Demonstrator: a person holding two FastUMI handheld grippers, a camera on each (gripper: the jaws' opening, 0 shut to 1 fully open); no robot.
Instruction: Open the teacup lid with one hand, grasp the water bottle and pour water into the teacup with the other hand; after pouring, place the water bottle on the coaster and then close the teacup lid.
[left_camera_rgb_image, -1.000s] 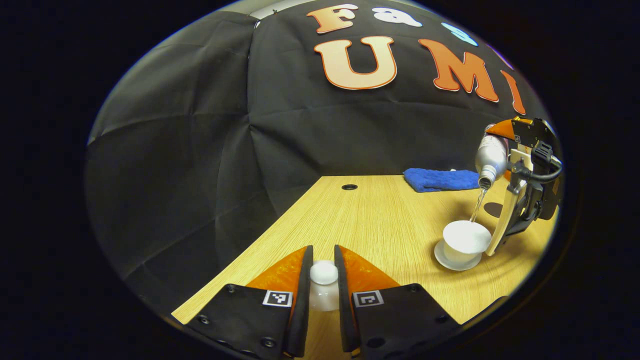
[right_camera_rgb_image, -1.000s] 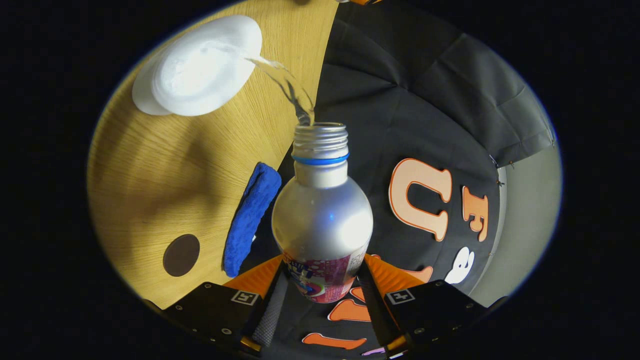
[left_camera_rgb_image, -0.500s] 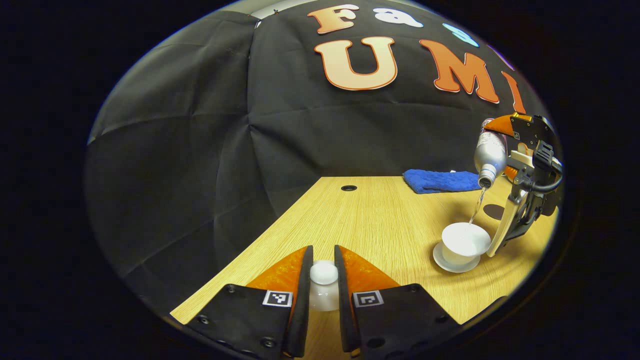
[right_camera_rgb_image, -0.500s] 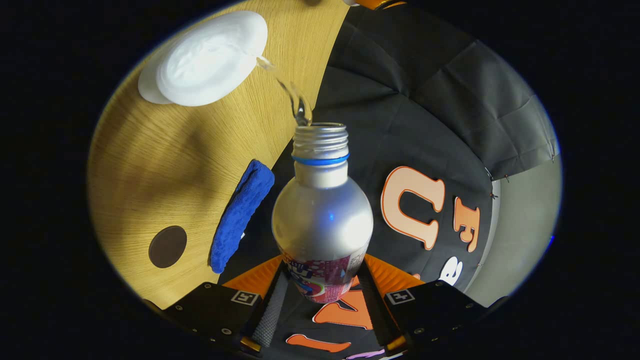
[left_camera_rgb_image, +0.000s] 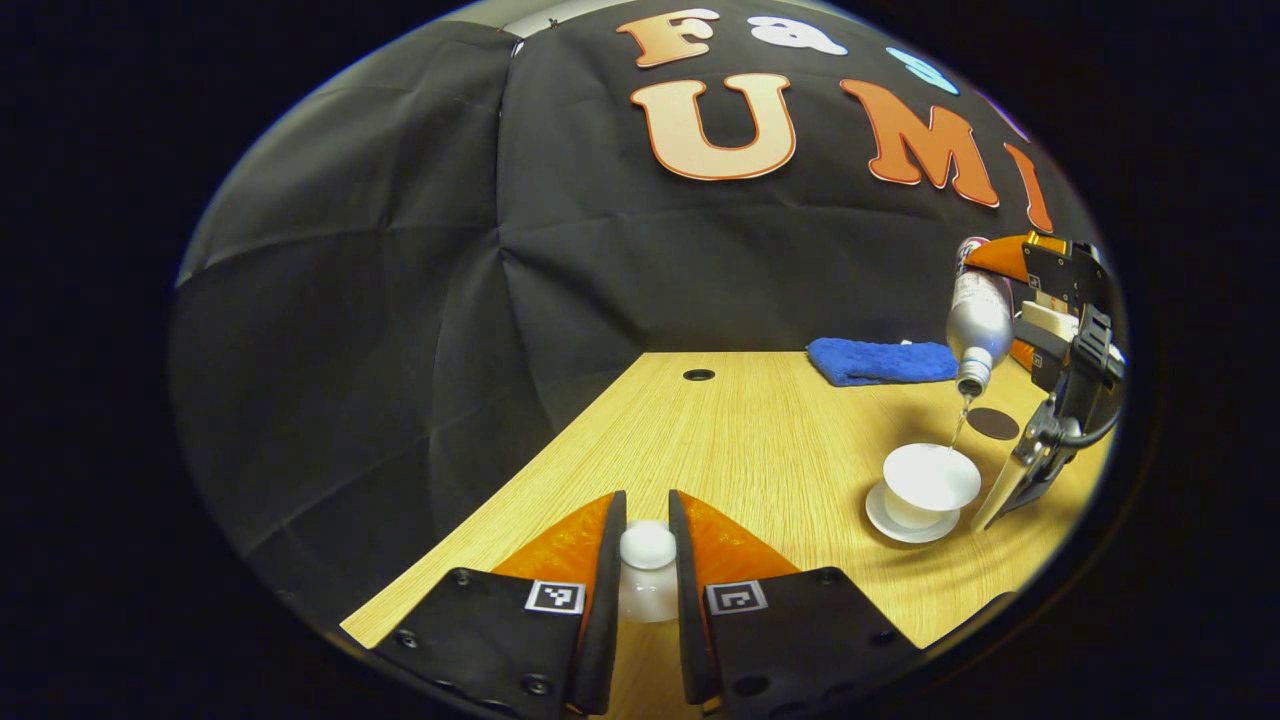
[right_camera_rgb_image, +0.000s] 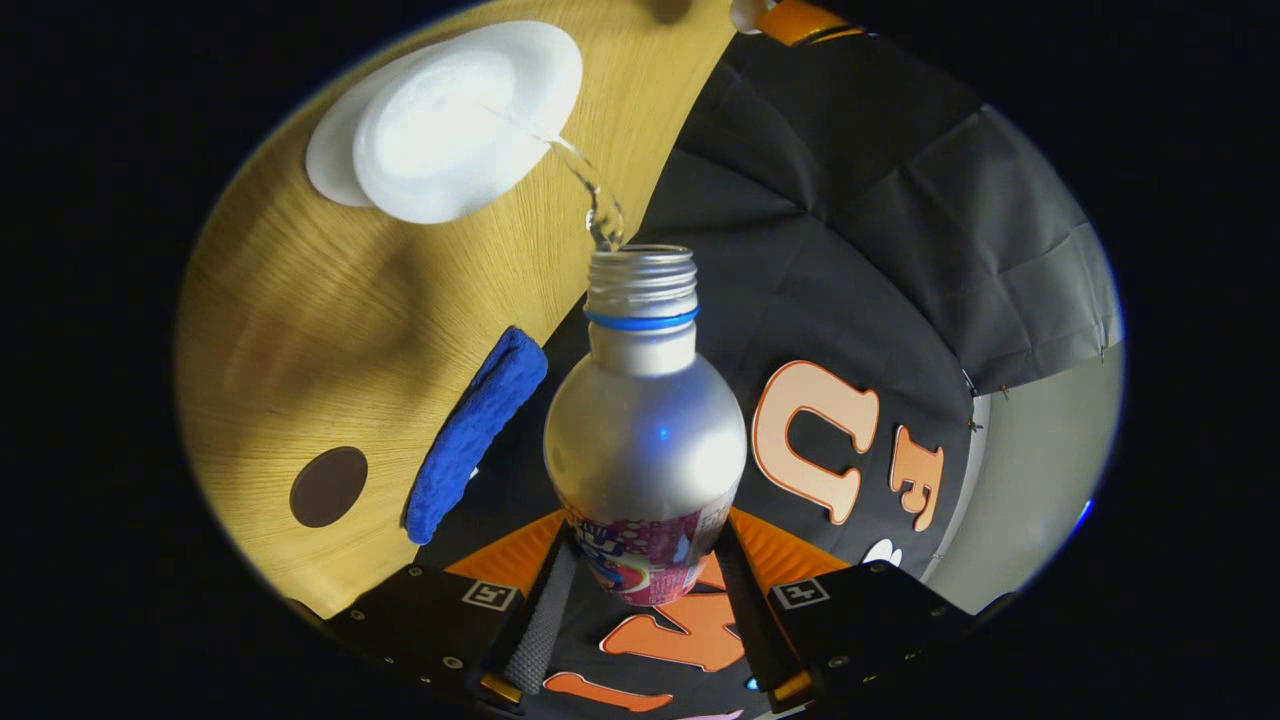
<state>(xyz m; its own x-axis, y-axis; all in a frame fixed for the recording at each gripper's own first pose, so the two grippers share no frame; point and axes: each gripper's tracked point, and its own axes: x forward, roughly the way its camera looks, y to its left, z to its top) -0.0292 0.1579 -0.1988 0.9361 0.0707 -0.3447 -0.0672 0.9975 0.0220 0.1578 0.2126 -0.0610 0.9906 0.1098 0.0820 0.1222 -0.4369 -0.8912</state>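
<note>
While our left gripper stays low over the wooden table, its fingers sit nearly closed, pinching the white teacup lid by its knob on both sides. Up and to its right we see the right gripper with the silver water bottle tipped mouth-down. A thin stream of water drops into the open white teacup, which sits on its saucer.

From the right gripper we see both fingers clamped on the bottle's labelled lower body, neck pointing away, stream arcing to the cup ahead-left. Dark round coaster lies bare on the table, left of the fingers, just beside the blue cloth.
</note>
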